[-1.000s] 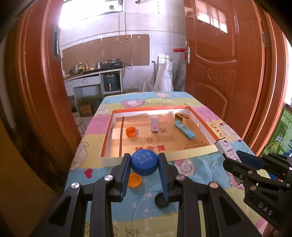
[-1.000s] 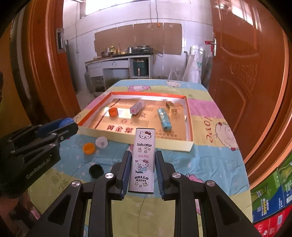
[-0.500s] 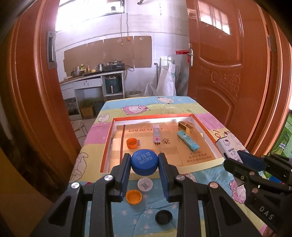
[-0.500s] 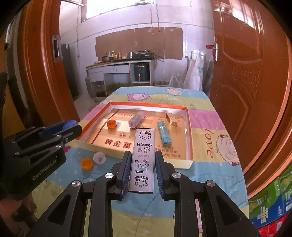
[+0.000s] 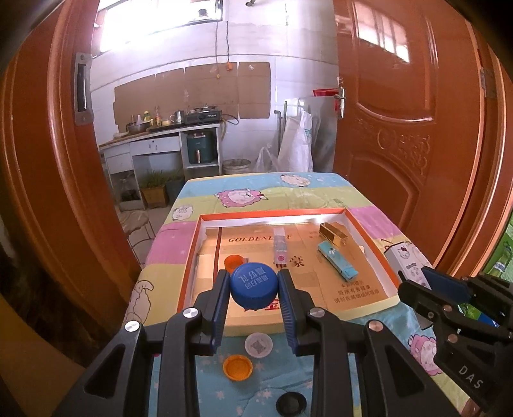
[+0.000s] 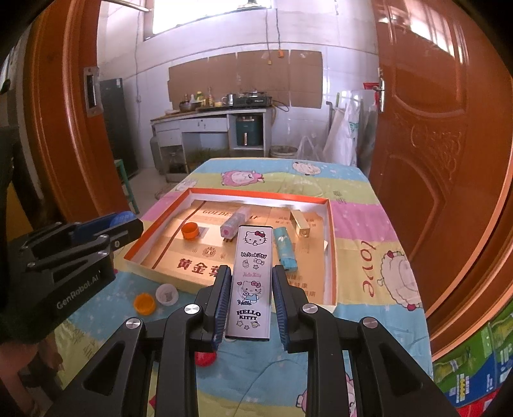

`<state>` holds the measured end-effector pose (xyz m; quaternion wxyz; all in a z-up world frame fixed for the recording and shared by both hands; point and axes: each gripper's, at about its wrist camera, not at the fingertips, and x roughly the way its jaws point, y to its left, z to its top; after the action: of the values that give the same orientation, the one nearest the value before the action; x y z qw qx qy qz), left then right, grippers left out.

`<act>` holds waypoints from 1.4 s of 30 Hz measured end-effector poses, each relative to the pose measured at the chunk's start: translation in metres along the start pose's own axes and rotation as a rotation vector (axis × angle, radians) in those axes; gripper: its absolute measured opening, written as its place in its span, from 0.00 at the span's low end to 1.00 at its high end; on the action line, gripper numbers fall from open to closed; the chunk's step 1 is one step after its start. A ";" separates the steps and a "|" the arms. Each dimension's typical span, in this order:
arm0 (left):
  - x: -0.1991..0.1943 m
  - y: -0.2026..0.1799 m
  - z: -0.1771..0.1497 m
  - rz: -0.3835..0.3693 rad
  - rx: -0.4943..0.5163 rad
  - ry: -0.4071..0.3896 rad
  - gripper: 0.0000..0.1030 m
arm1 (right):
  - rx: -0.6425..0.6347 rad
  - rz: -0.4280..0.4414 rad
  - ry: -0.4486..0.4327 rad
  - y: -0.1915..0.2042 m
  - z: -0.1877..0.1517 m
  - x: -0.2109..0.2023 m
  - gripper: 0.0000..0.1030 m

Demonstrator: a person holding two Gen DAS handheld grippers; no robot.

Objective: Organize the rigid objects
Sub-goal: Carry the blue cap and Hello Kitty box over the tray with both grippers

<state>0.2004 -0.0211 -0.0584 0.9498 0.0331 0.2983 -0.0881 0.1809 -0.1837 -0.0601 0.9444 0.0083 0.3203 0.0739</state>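
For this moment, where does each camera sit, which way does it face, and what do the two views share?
Left wrist: rides the left gripper, facing forward over the tray toward the kitchen doorway; shows its own fingers clamped on the blue cap, with the right gripper entering at right.
Right wrist: rides the right gripper, facing the same way; shows its fingers clamped on the Hello Kitty box, with the left gripper at left.
Shared: tray, orange cap, white cap.

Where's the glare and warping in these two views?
Left wrist: window blown out, sunlit glare along the tray floor, doors bowed by fisheye. Right wrist: window also clipped, door curved, Hello Kitty box sharp.
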 end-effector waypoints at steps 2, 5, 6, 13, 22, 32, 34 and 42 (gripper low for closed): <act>0.004 0.003 0.001 0.001 -0.009 0.006 0.30 | 0.001 -0.001 0.001 -0.001 0.001 0.001 0.26; 0.010 0.008 0.003 0.004 -0.022 0.015 0.30 | 0.005 0.002 0.006 -0.005 0.004 0.008 0.26; 0.013 0.008 0.005 0.005 -0.025 0.019 0.30 | 0.007 0.003 0.008 -0.006 0.005 0.010 0.26; 0.030 0.010 0.007 0.007 -0.034 0.044 0.30 | 0.017 0.012 0.019 -0.011 0.013 0.026 0.26; 0.050 0.012 0.008 0.001 -0.048 0.085 0.30 | 0.032 0.028 0.024 -0.013 0.023 0.047 0.26; 0.075 0.016 0.008 -0.026 -0.076 0.140 0.30 | 0.026 0.064 0.058 -0.010 0.031 0.079 0.26; 0.079 0.017 0.006 -0.025 -0.077 0.150 0.30 | 0.022 0.063 0.069 -0.009 0.031 0.086 0.26; 0.097 0.019 0.002 -0.024 -0.081 0.192 0.30 | 0.017 0.072 0.111 -0.007 0.029 0.115 0.26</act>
<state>0.2830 -0.0166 -0.1118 0.9162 -0.0005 0.3918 -0.0837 0.2895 -0.1733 -0.1063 0.9219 0.0235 0.3722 0.1054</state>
